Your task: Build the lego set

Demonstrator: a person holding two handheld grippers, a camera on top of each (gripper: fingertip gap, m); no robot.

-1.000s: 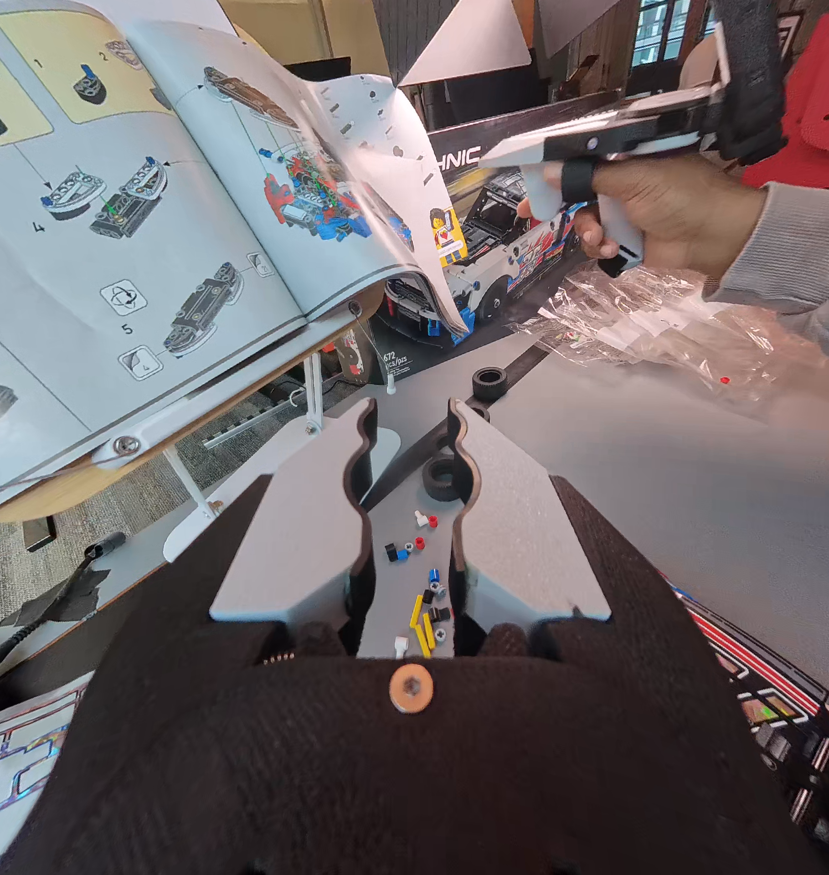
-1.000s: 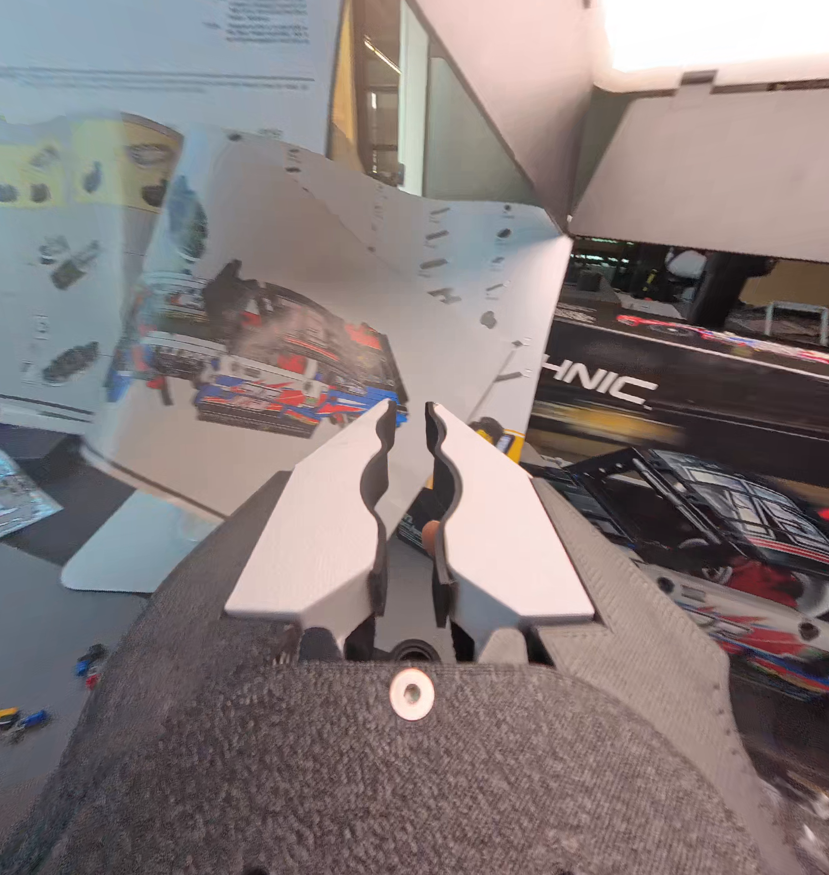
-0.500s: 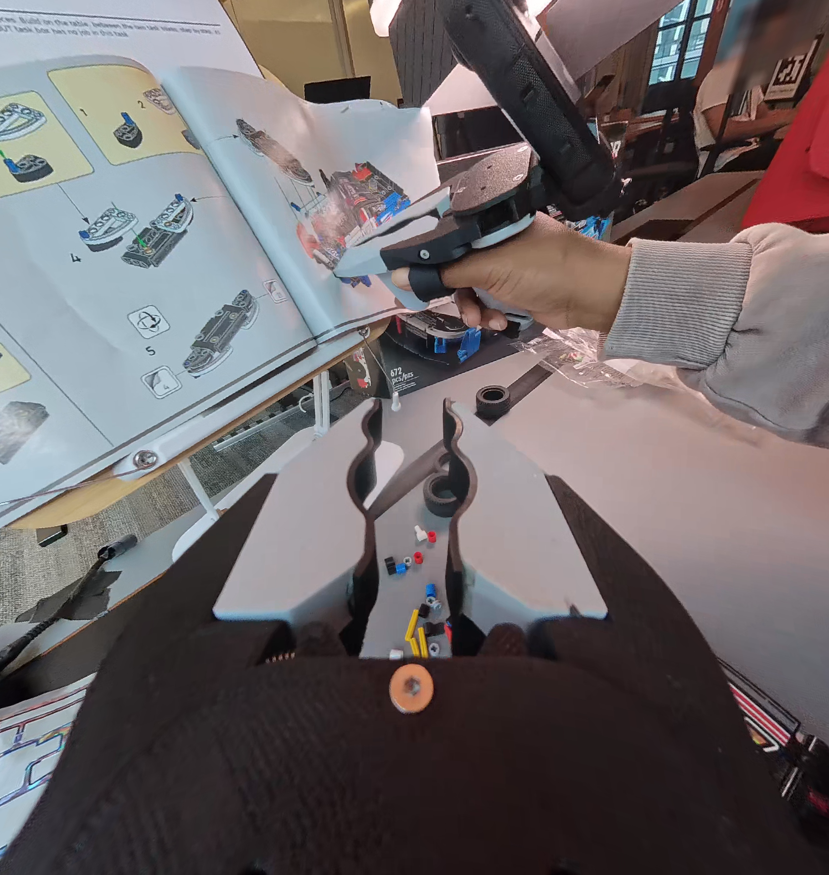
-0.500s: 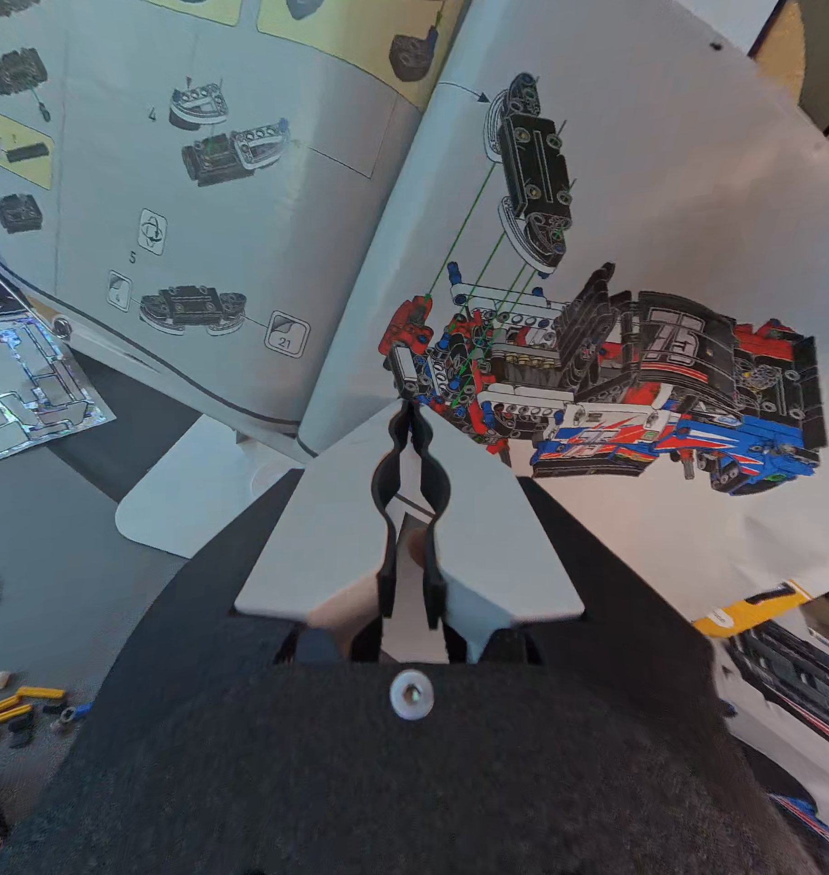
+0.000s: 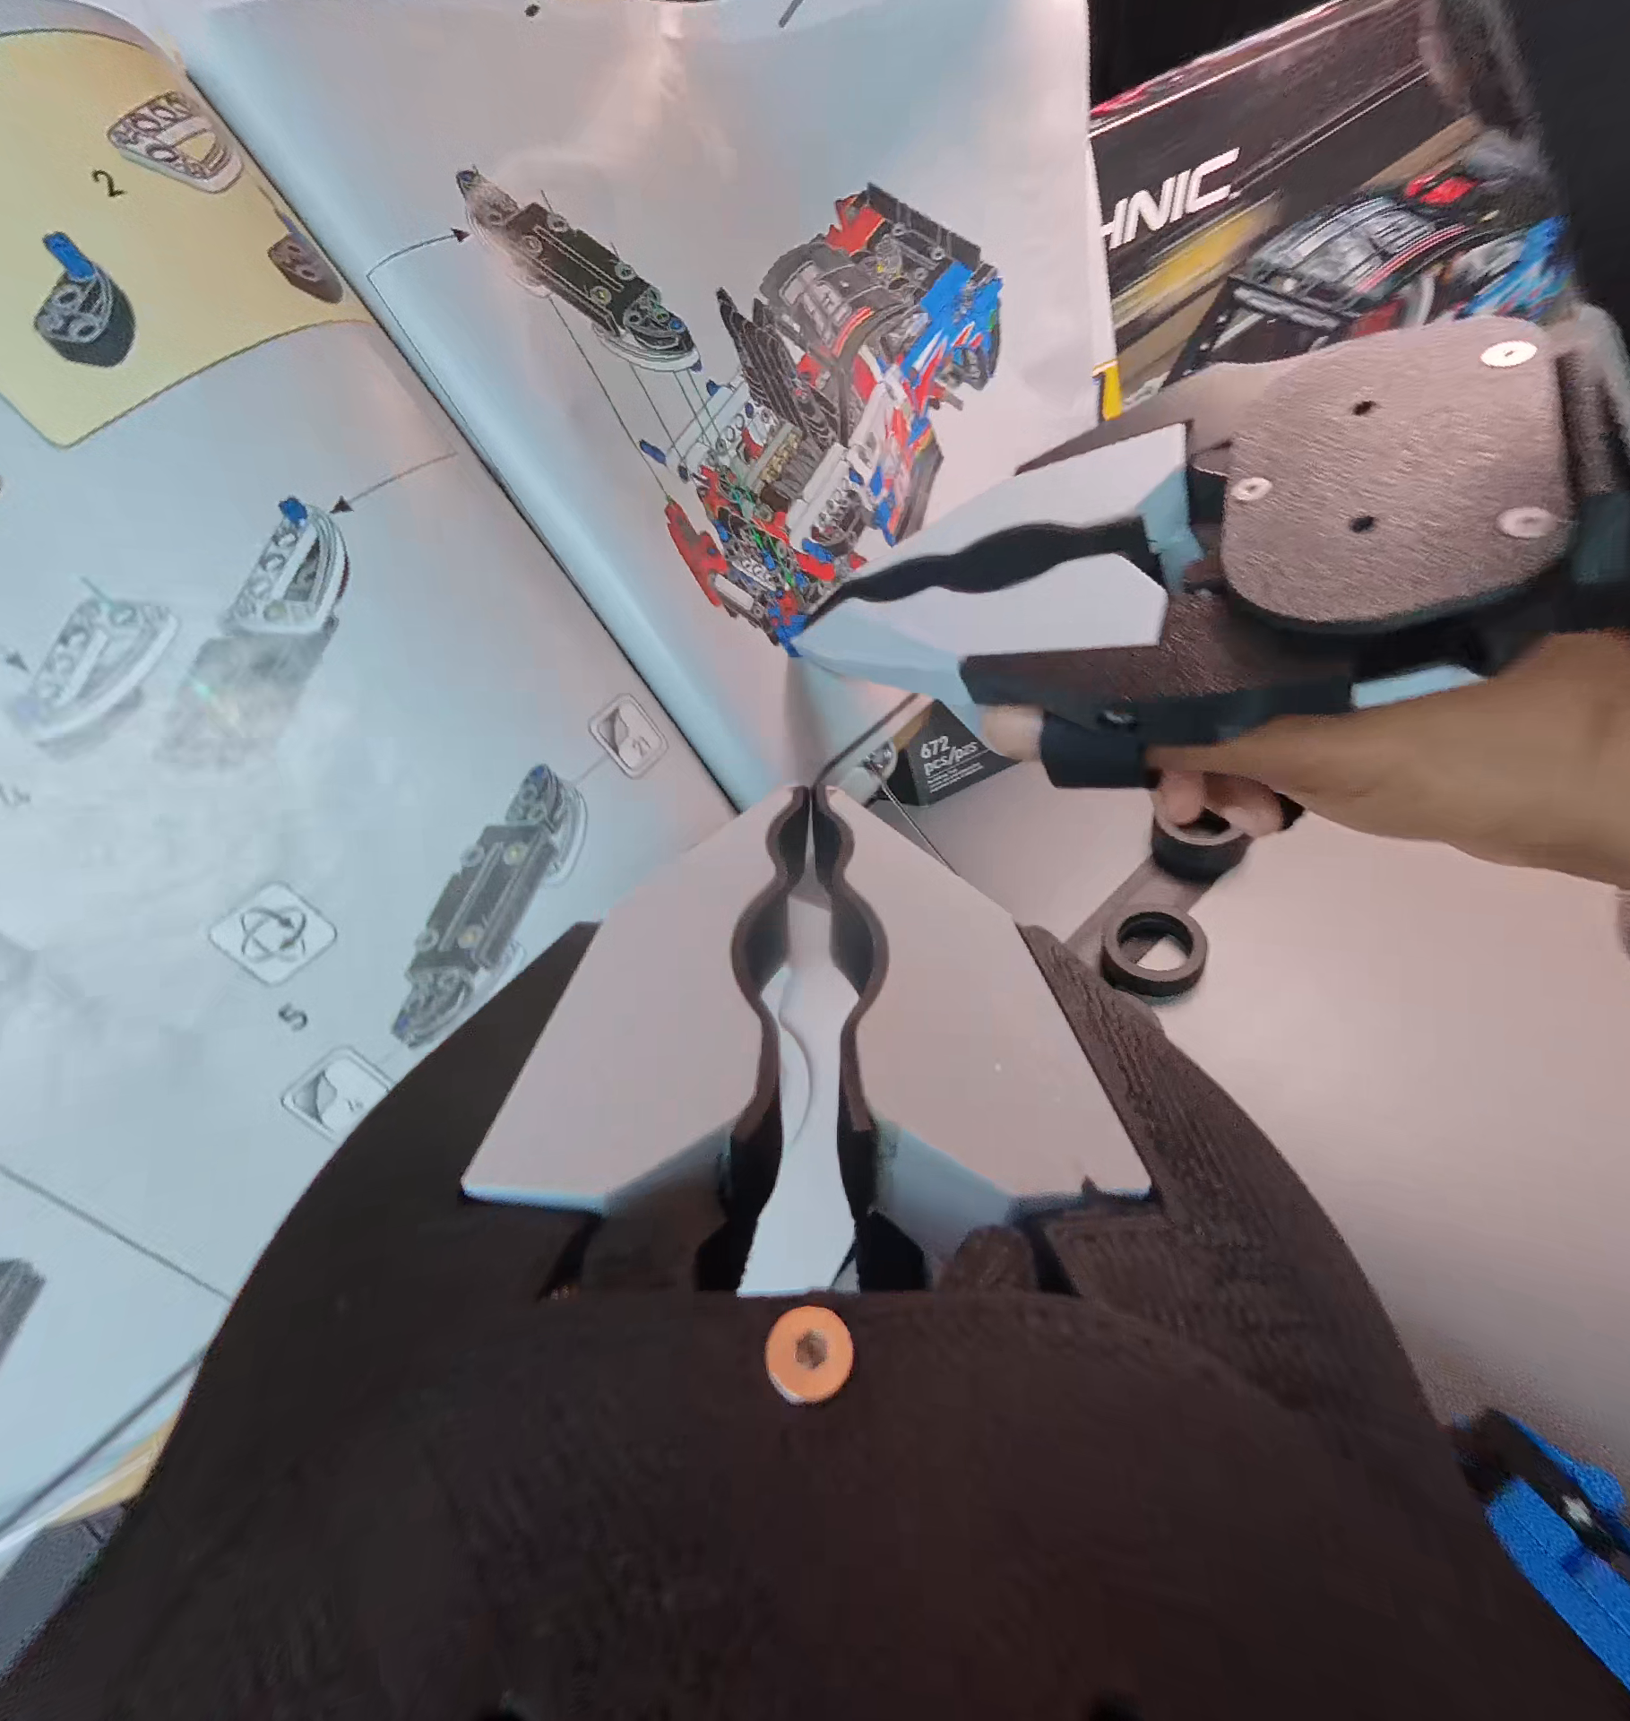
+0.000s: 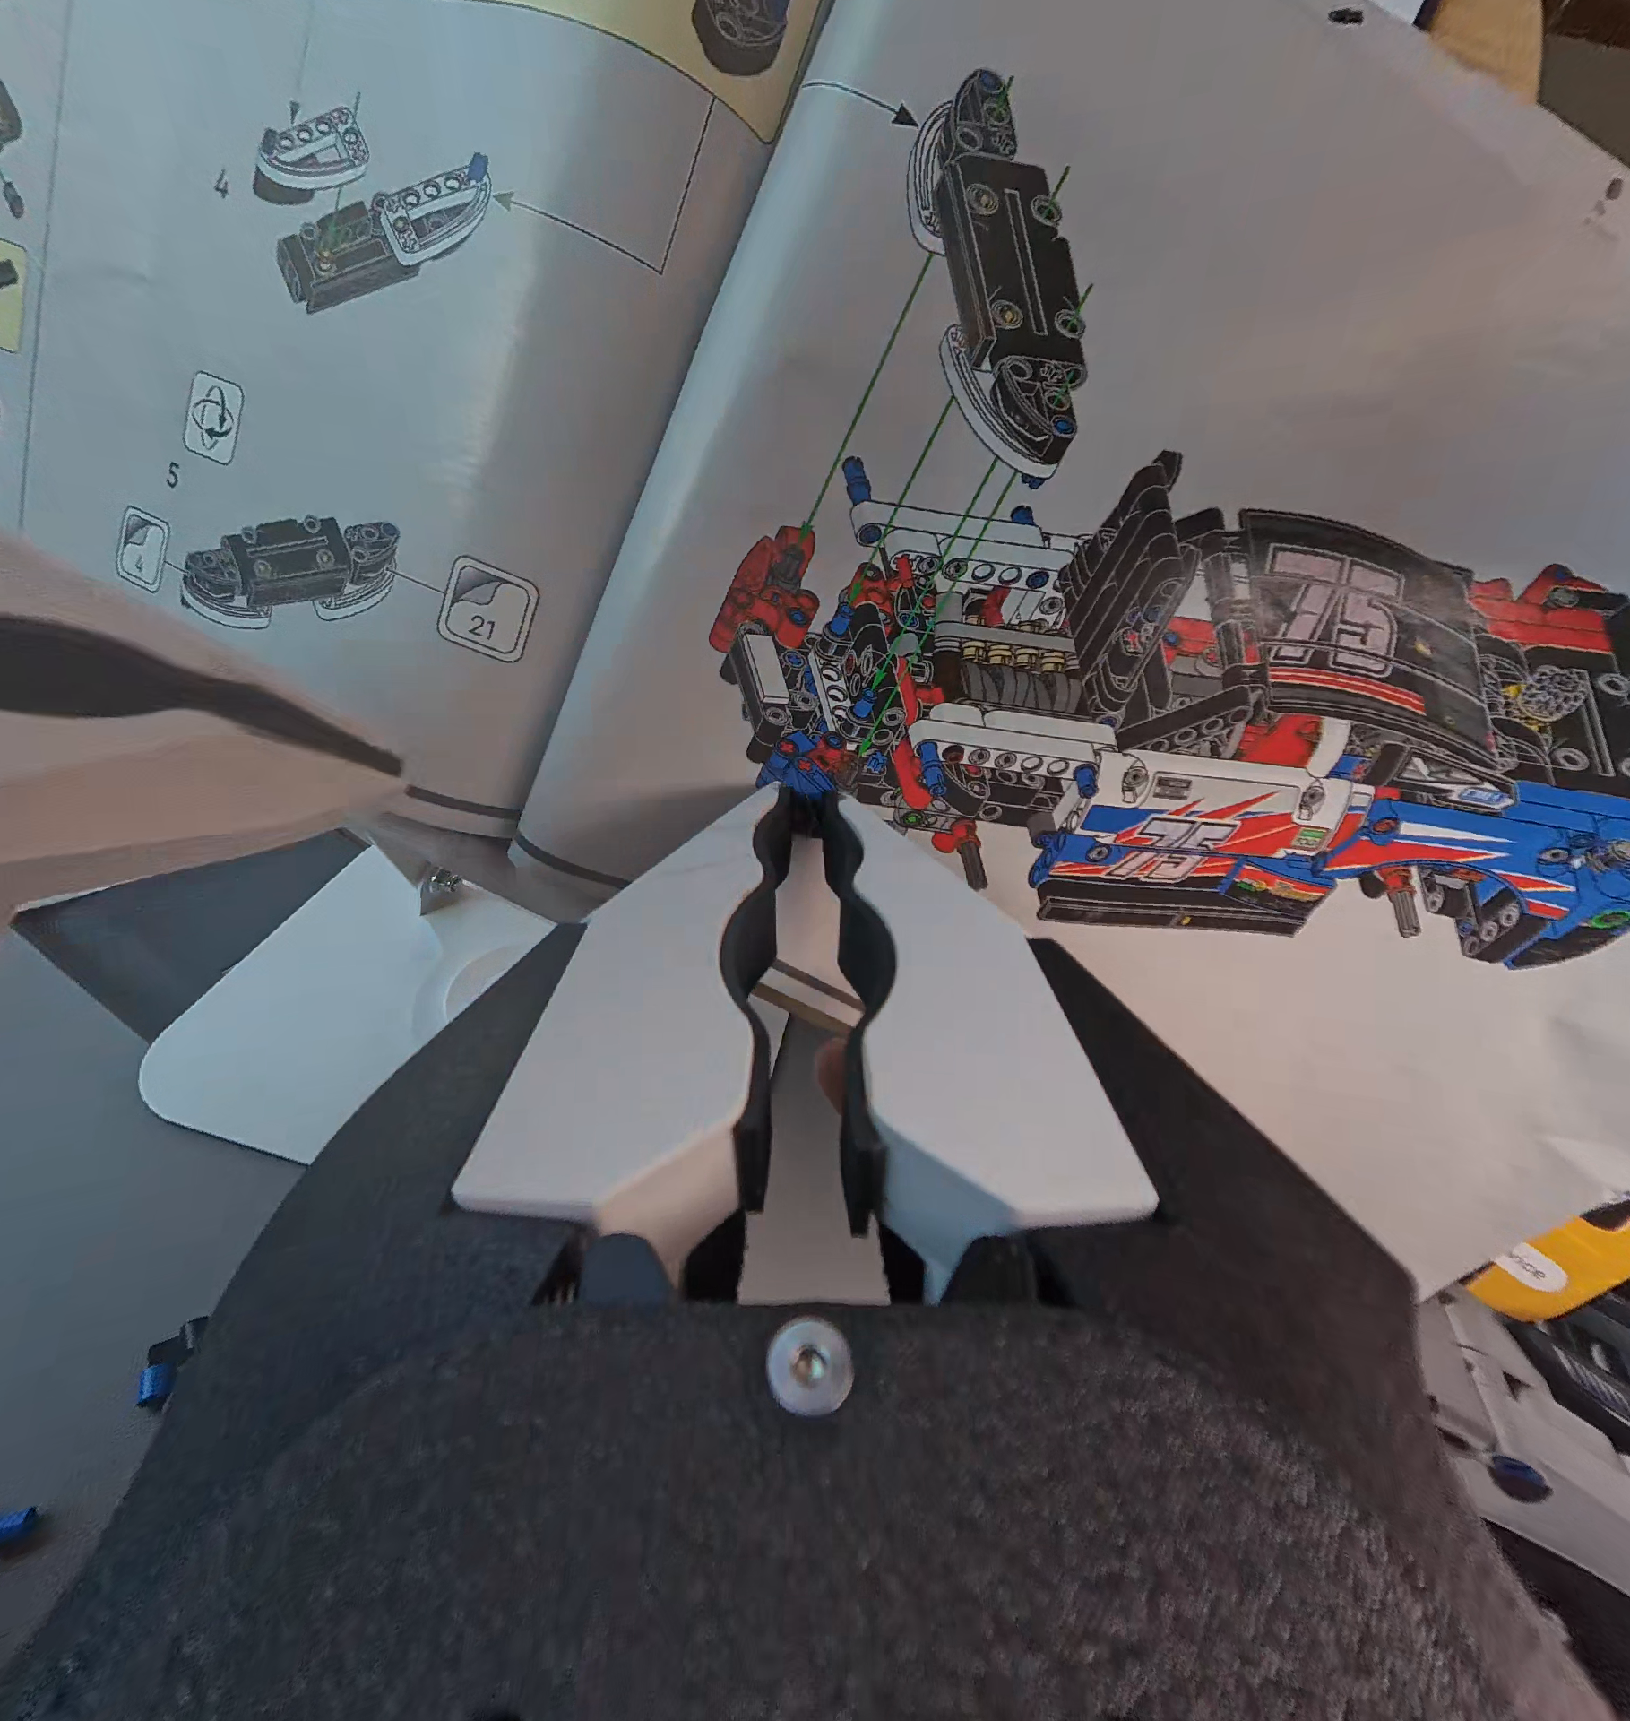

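Observation:
The open instruction booklet (image 5: 420, 652) stands on a tilted stand and fills most of both views; its right page (image 6: 1165, 279) shows a drawing of a red, blue and black car. My left gripper (image 5: 811, 793) is shut, its tips at the booklet's lower edge near the spine; it also shows blurred at the left of the right wrist view (image 6: 387, 765). My right gripper (image 6: 797, 793) is shut, its tips against the lower left of the right page, and it shows held by a hand in the left wrist view (image 5: 806, 643). I cannot tell whether either pinches paper.
The black set box (image 5: 1304, 233) stands behind the booklet at the right. Two black tyres (image 5: 1153, 952) lie on the grey table (image 5: 1351, 1164). The stand's white base (image 6: 308, 1043) sits below the booklet. Small blue pieces (image 6: 154, 1378) lie at the left. A blue part (image 5: 1556, 1527) is at lower right. The grippers' ends are close to 8 cm from one another.
My left gripper has shut and risen from above the loose pieces to the booklet's lower edge. My right gripper stays shut against the right page, which has gone from curled to flat.

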